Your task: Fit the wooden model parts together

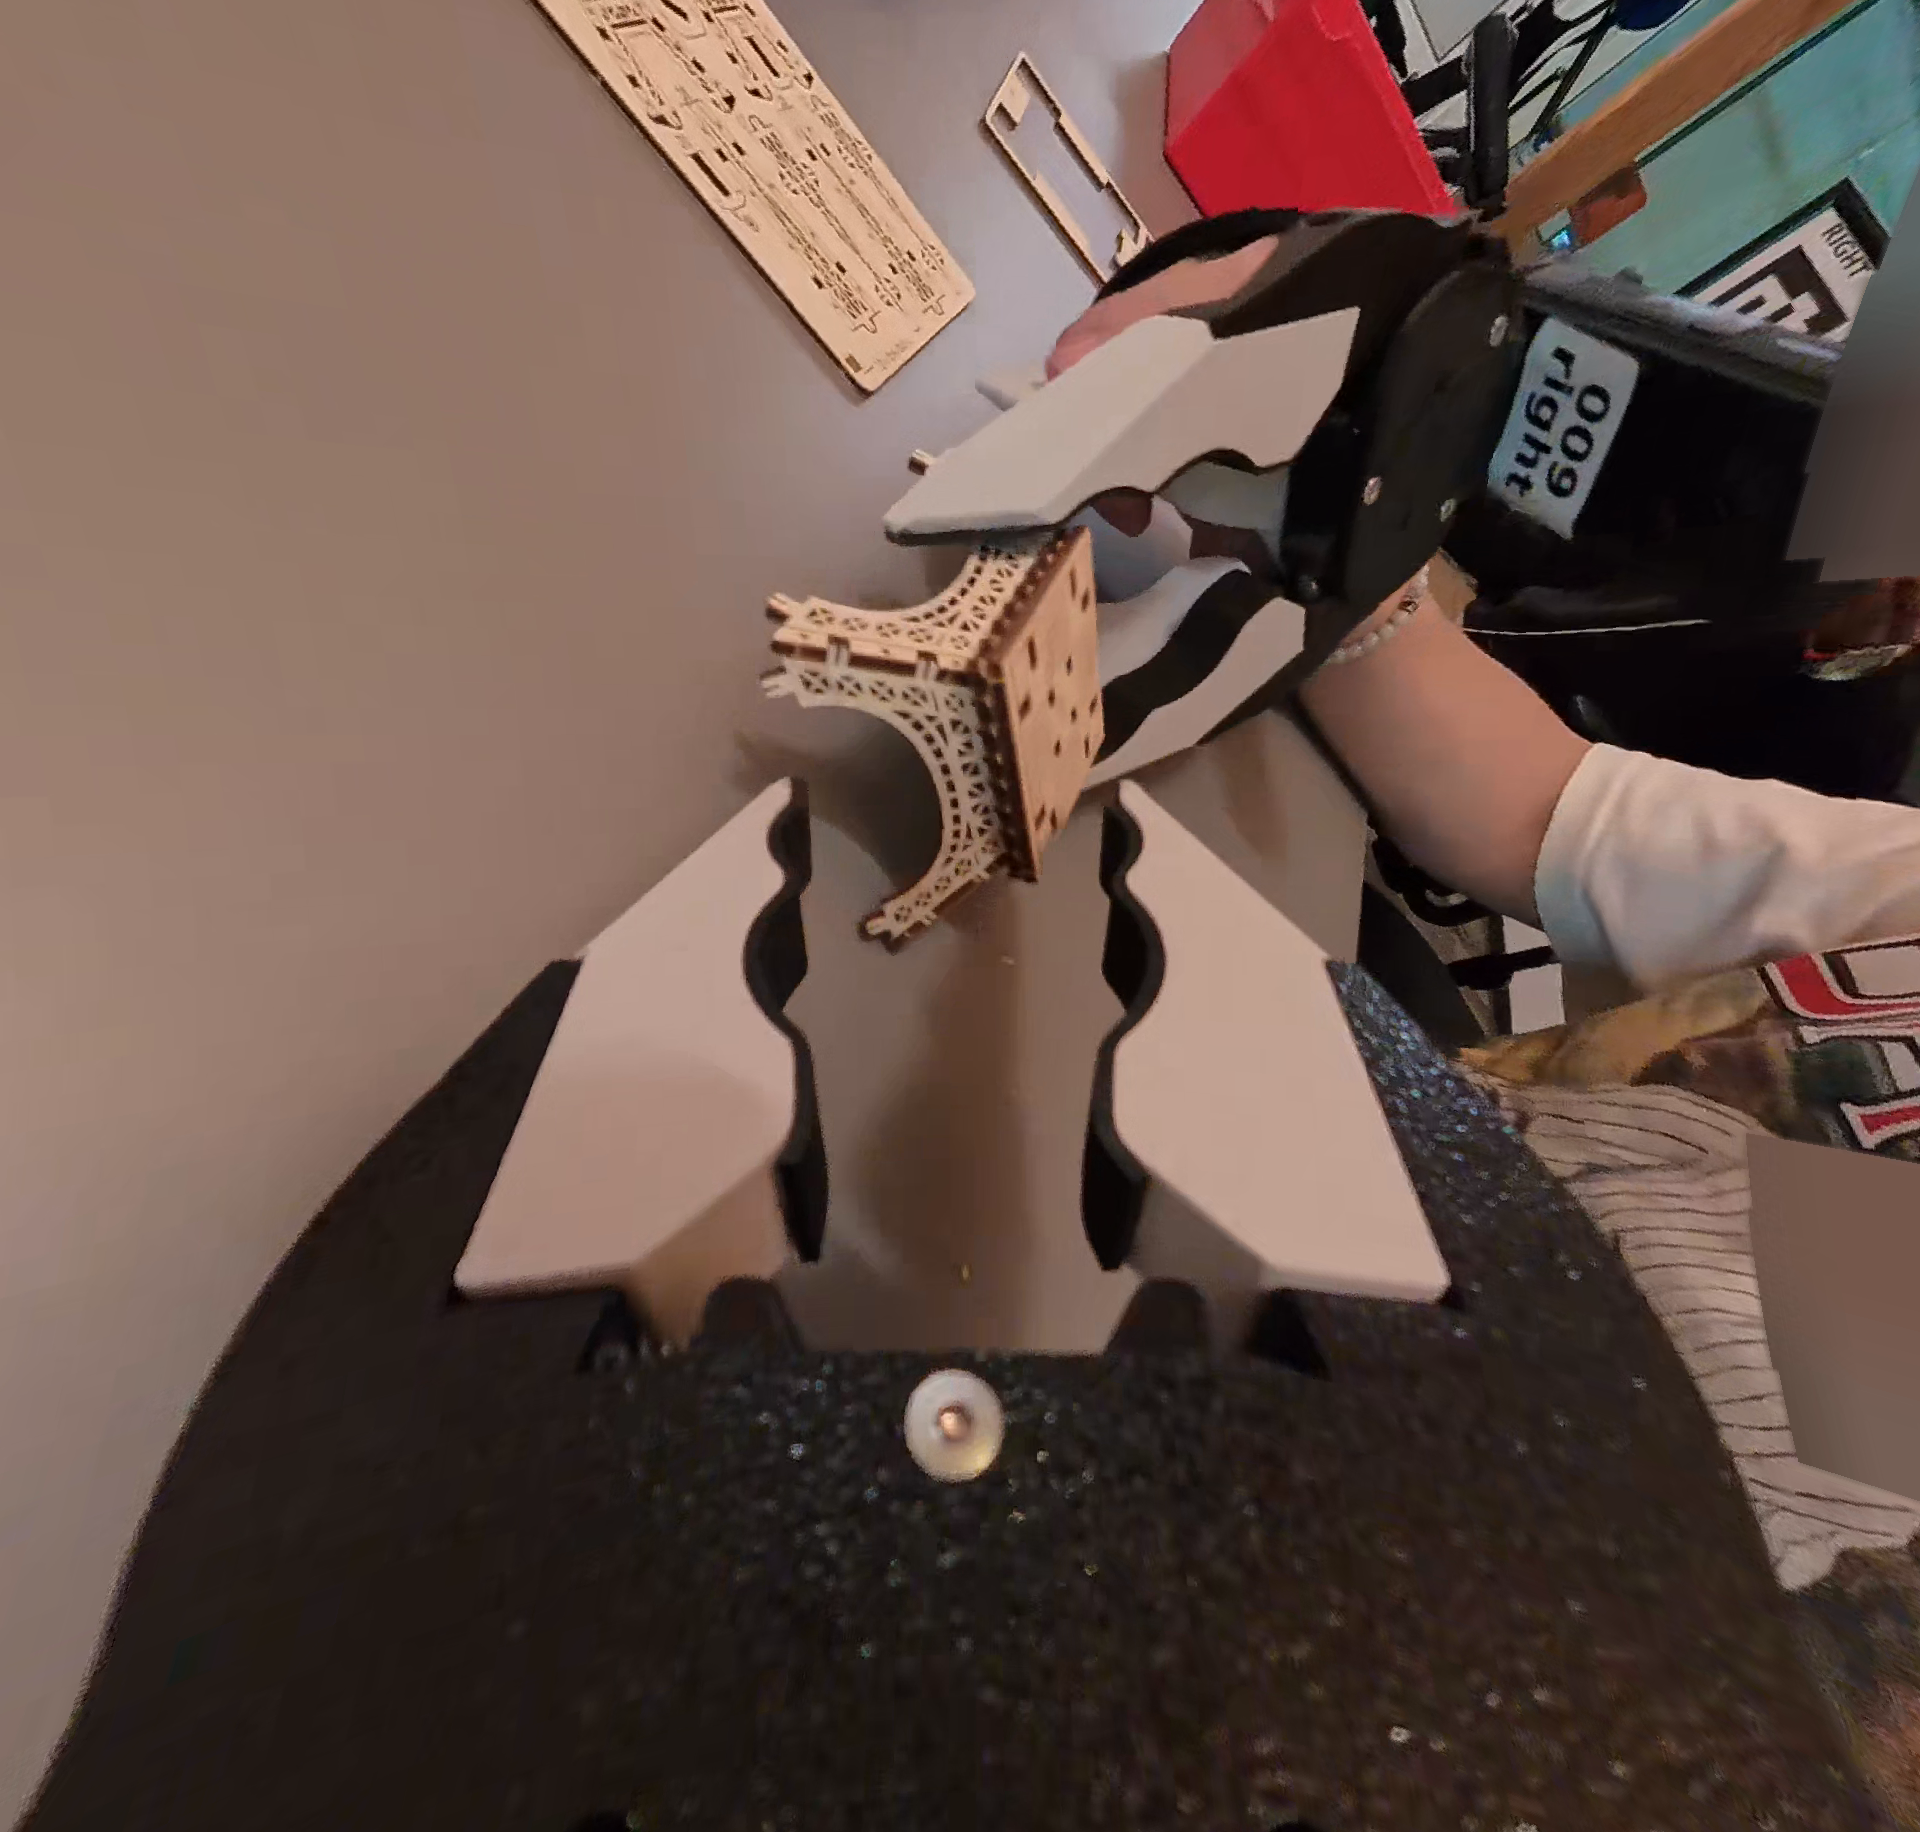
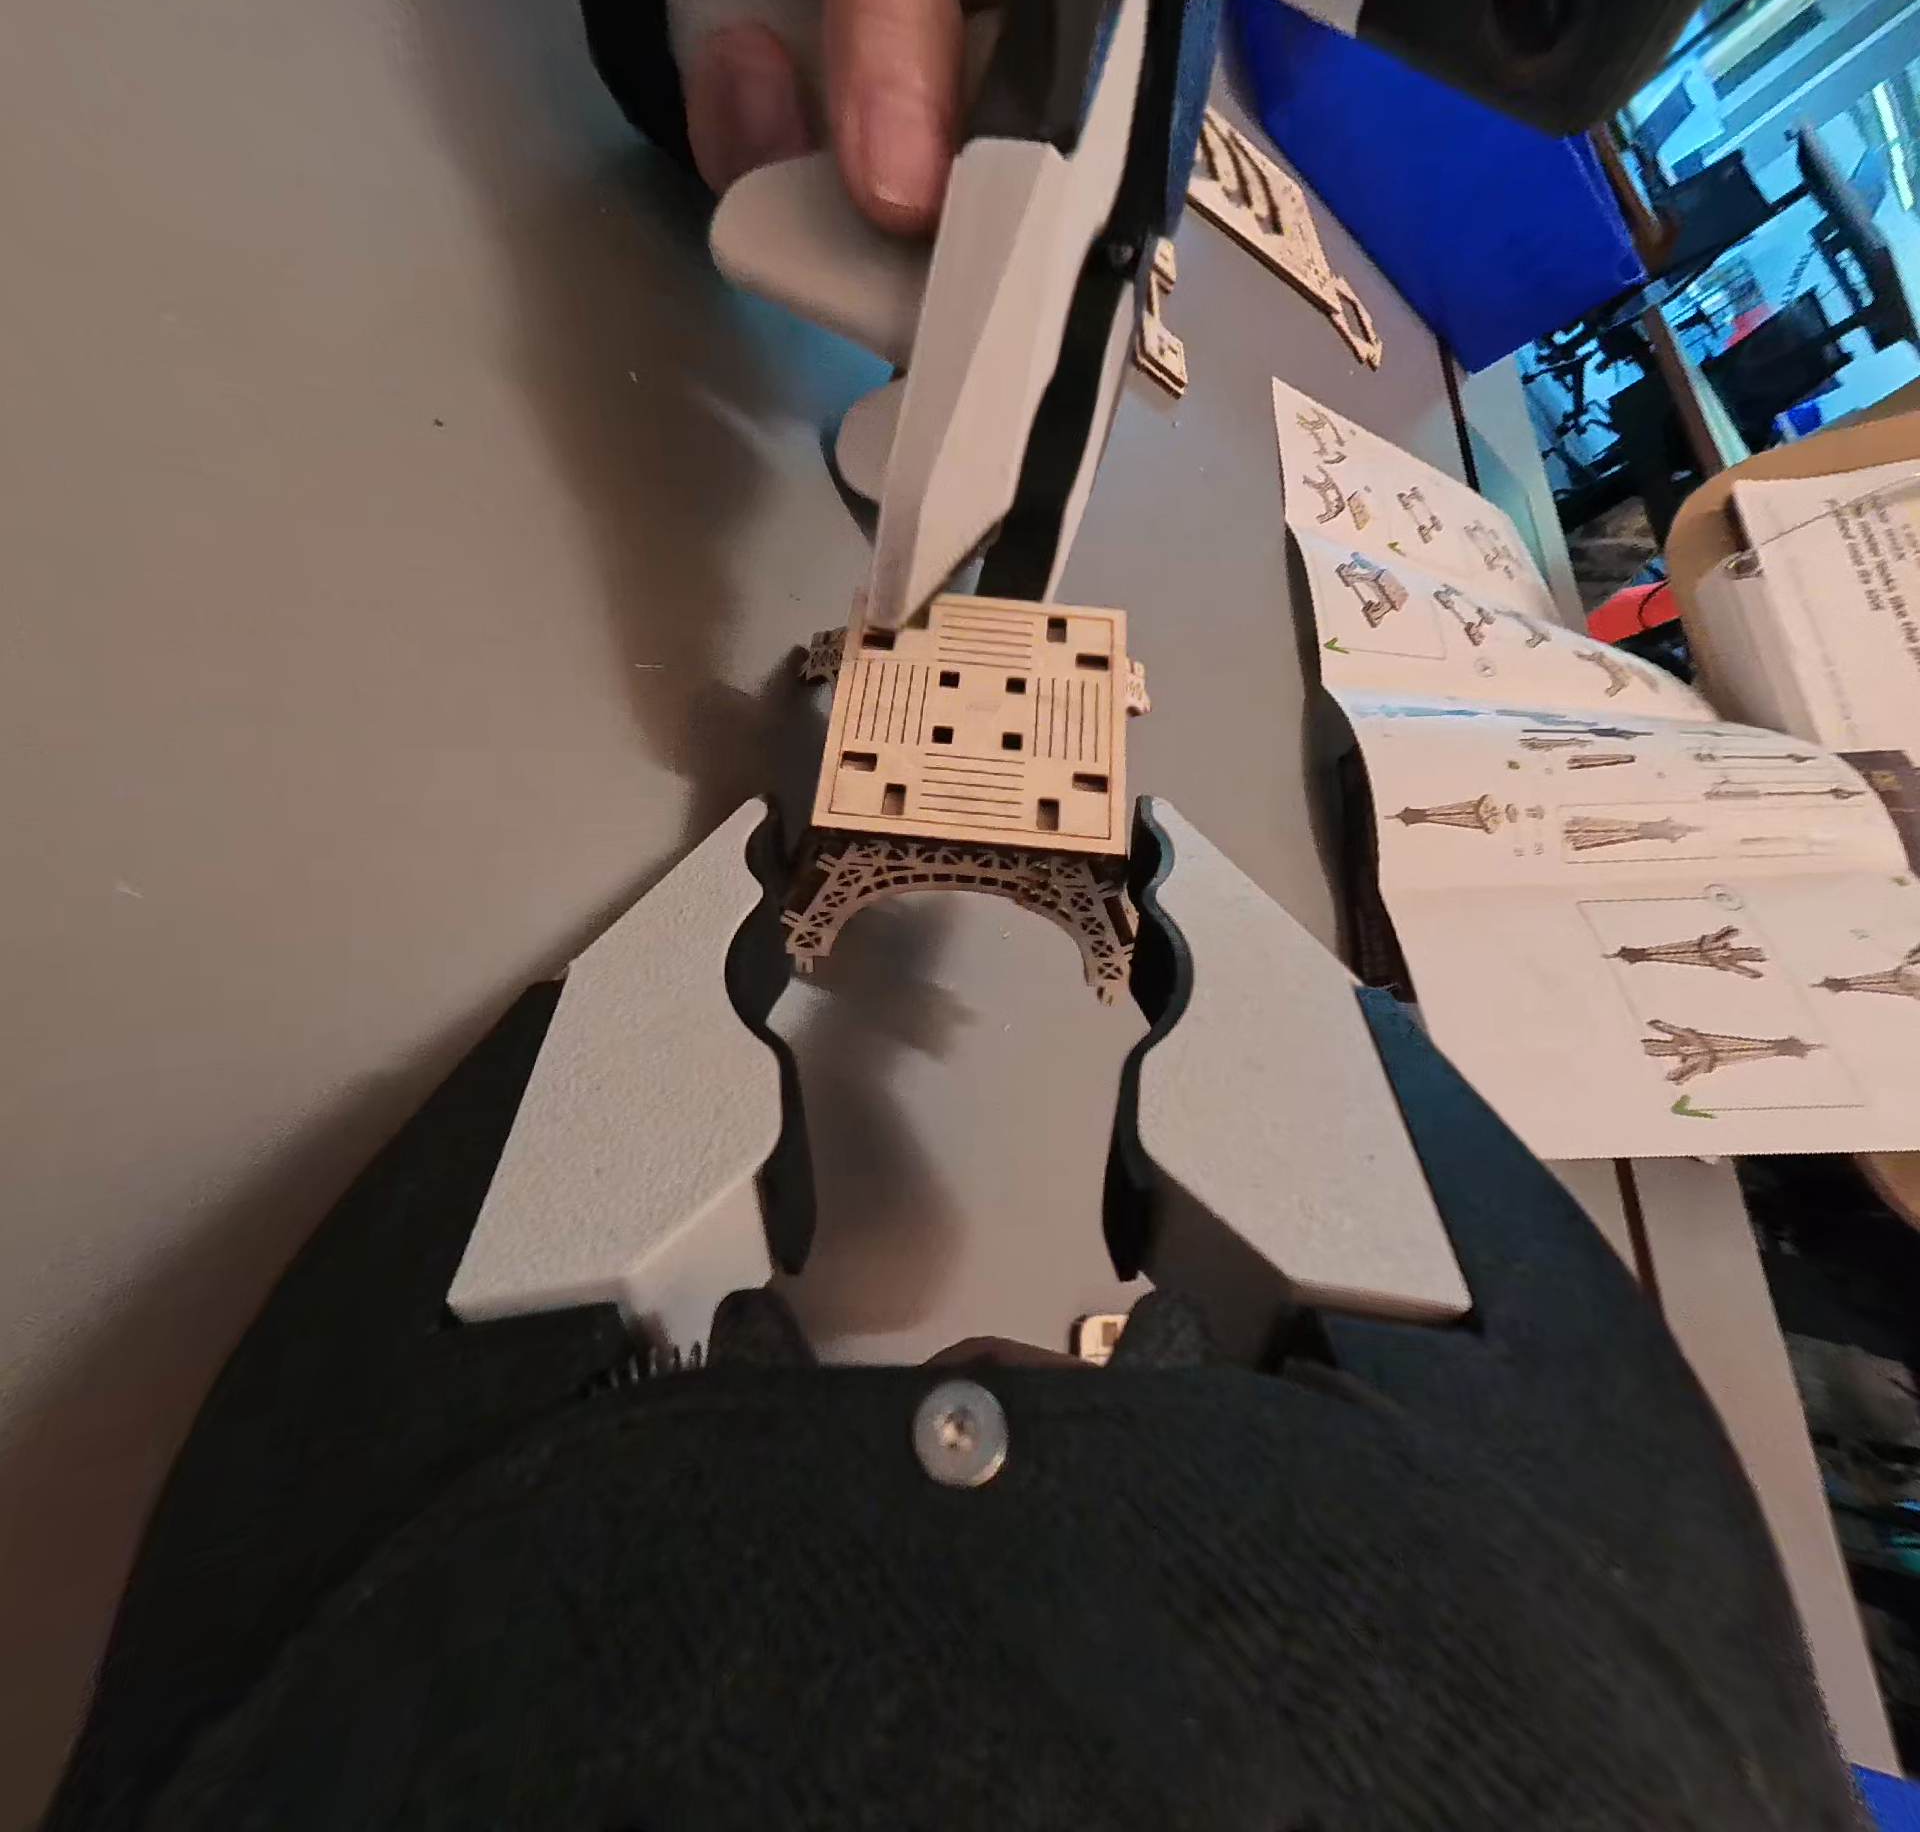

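Model base [image 2: 971, 733]: laser-cut wooden tower base, square slotted deck on four lattice legs; in the right wrist view it is seen between the tips of the right gripper [image 2: 951, 852], just above the grey table [image 2: 312, 535].
Right gripper: narrowed onto the base; deck edges are gripped by the finger pads at both sides. In the left wrist view [image 1: 997, 577] the base [image 1: 956, 702] is seen held tilted, deck turned toward the gripper body, legs pointing away.
Left gripper [image 1: 951, 816]: fingers parted wide, nothing between them; in the right view [image 2: 935, 587] one fingertip is seen right at a corner slot of the deck, contact can't be confirmed.
Handling: judged very light, thin ply. Deck is stiff; lattice legs look brittle and prob. snap if pinched or levered. Surface is dry wood, so slip is unlikely w/ a moderate squeeze.
Where to hold: the solid deck edges, as now; legs are to be avoided. Pressing force is best kept straight into the deck.
Spare parts: cut-out wooden sheet [image 1: 717, 120] is seen lying flat on the table, well apart from the base.
Guide: instruction leaflet [image 2: 1590, 816] is laid open at the table's right edge.
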